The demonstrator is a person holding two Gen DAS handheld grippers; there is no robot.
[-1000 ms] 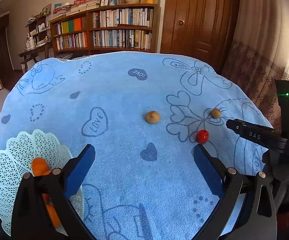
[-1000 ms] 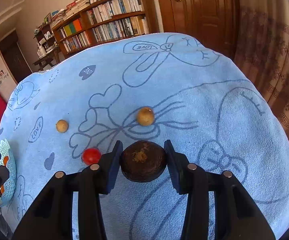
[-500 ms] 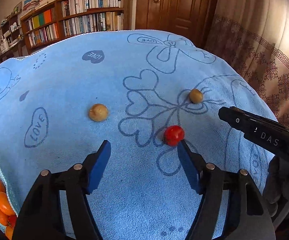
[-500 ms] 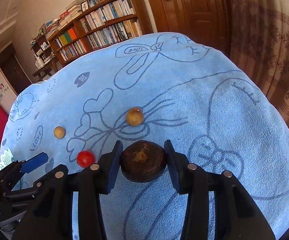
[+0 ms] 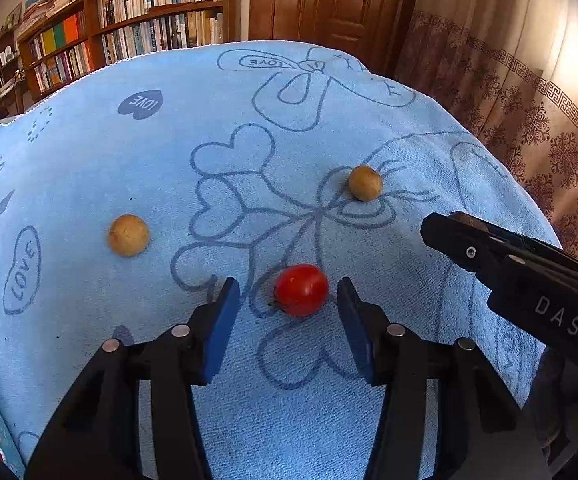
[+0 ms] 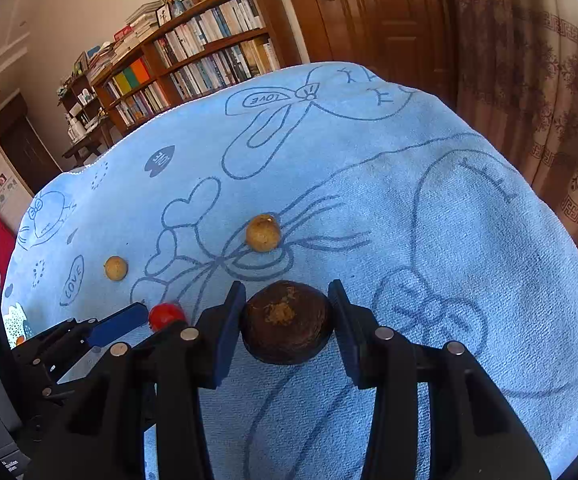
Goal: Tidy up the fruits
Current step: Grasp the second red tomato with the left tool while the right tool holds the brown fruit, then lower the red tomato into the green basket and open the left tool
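Our left claw point(image 5: 288, 312) gapes around the cherry tomato point(image 5: 301, 289); our right claw point(image 6: 287, 320) grips a dark brown fruit point(image 6: 286, 322), its underside hidden.

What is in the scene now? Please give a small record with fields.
surface: blue towel with heart drawings
left gripper: open, fingers either side of the red fruit, not touching
right gripper: shut on the dark fruit
loose fruit: two tan fruits on the towel, apart
basket: white, at left edge, mostly hidden
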